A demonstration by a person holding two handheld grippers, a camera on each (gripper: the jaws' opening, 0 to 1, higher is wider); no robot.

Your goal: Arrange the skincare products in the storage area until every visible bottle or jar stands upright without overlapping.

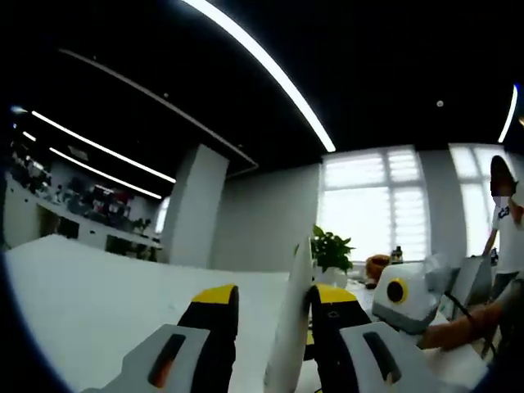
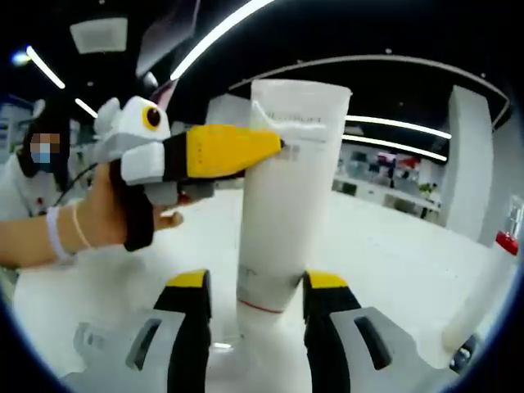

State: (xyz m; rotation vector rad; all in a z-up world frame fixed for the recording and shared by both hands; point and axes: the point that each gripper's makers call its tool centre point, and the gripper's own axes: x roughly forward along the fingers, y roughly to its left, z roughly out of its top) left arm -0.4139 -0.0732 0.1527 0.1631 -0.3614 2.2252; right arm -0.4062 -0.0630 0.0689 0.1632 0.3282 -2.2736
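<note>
A tall white tube (image 2: 286, 188) stands upright between my right gripper's (image 2: 258, 286) yellow-tipped jaws. Its lower end rests against the right jaw, and a small gap shows at the left jaw. My left gripper (image 2: 277, 146) reaches in from the left, held by a person's hand (image 2: 102, 217), with its yellow tip at the tube's flat crimped top. In the left gripper view that tube edge (image 1: 295, 327) shows as a thin white strip between the jaws of my left gripper (image 1: 274, 301). It lies against the right jaw, with open space to the left jaw.
A white table (image 2: 393, 254) spreads around the tube. A white bottle (image 2: 483, 303) leans at the right edge beside a red-topped item (image 2: 508, 241). A potted plant (image 1: 332, 250) and an orange object (image 1: 377, 264) stand farther back. A person (image 1: 508, 213) stands at the right.
</note>
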